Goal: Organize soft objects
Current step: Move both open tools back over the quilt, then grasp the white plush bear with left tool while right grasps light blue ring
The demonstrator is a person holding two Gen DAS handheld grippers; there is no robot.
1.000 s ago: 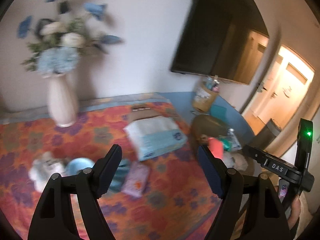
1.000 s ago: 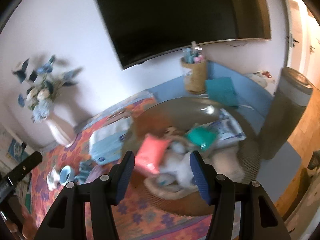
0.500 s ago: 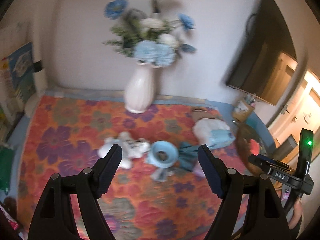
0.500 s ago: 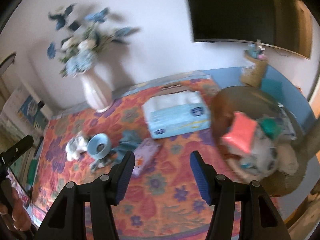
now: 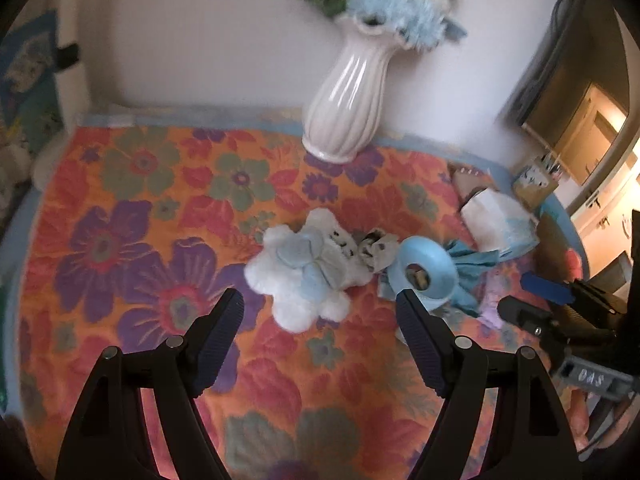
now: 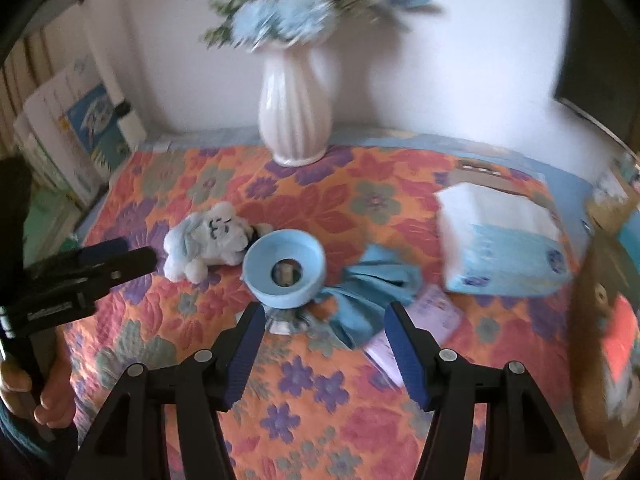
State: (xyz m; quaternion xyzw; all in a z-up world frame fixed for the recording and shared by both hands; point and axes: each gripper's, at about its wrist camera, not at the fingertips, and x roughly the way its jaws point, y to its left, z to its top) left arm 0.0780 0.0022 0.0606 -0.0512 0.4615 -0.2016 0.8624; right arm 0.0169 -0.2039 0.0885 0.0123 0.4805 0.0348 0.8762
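your left gripper [image 5: 320,320] has its fingers spread wide and empty above the white plush toy [image 5: 304,268], apparently lining up a pick. your right gripper [image 6: 324,332] is opening, nothing between its fingers, hovering just short of the blue ring [image 6: 285,267]. beside that ring on the floral counter [image 6: 340,208]: one plush, one blue cloth [image 6: 372,284], one lilac pouch [image 6: 424,320]; beyond them one tissue pack [image 6: 504,252] and one vase [image 6: 296,108].

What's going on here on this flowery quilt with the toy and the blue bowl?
A person holds a gripper in each hand above the quilt. The left gripper is open near the white plush toy; the right gripper, jaws opening, hangs over the blue bowl and blue cloth. Nothing is gripped yet.
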